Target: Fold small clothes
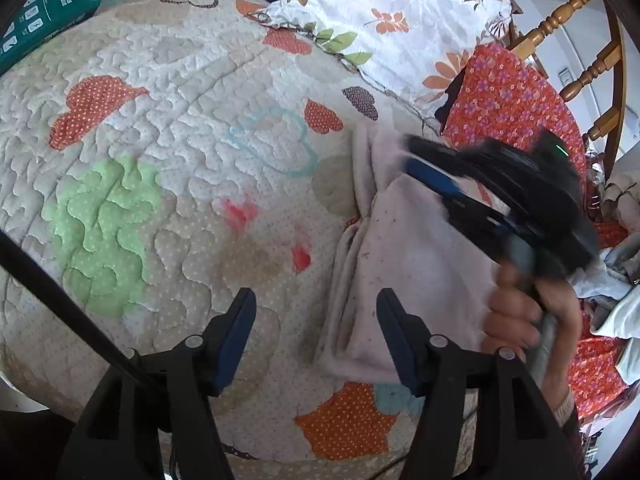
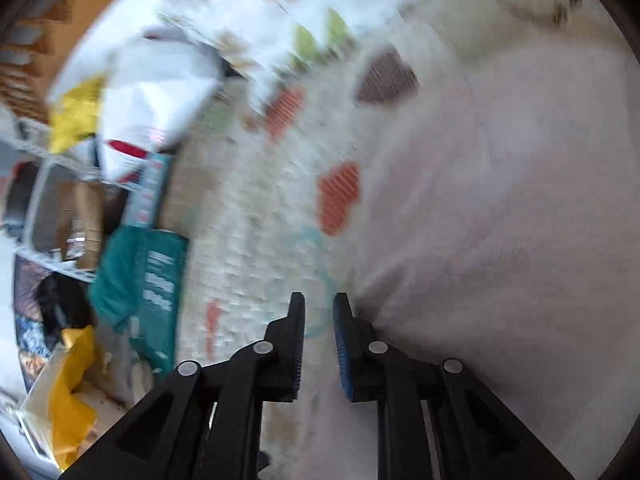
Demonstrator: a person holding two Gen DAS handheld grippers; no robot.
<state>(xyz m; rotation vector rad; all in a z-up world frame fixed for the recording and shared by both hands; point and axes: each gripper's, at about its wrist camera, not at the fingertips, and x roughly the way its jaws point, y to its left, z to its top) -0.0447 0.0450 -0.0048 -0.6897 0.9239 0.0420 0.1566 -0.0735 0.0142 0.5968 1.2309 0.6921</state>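
Left wrist view shows one pale pink garment (image 1: pixel 416 280) lying folded in layers on the quilt (image 1: pixel 160 120), so its folding looks nearly done. Right gripper (image 1: pixel 430 178) hovers over it, jaws narrowly parted, seemingly empty. Left gripper (image 1: pixel 316 336) gapes wide, empty. More clothes (image 1: pixel 616 304) wait, count unclear.

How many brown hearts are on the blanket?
2 filled brown hearts show on the quilt: one near the flowered pillow, another peeking at the bottom edge. More may hide under the pink cloth.
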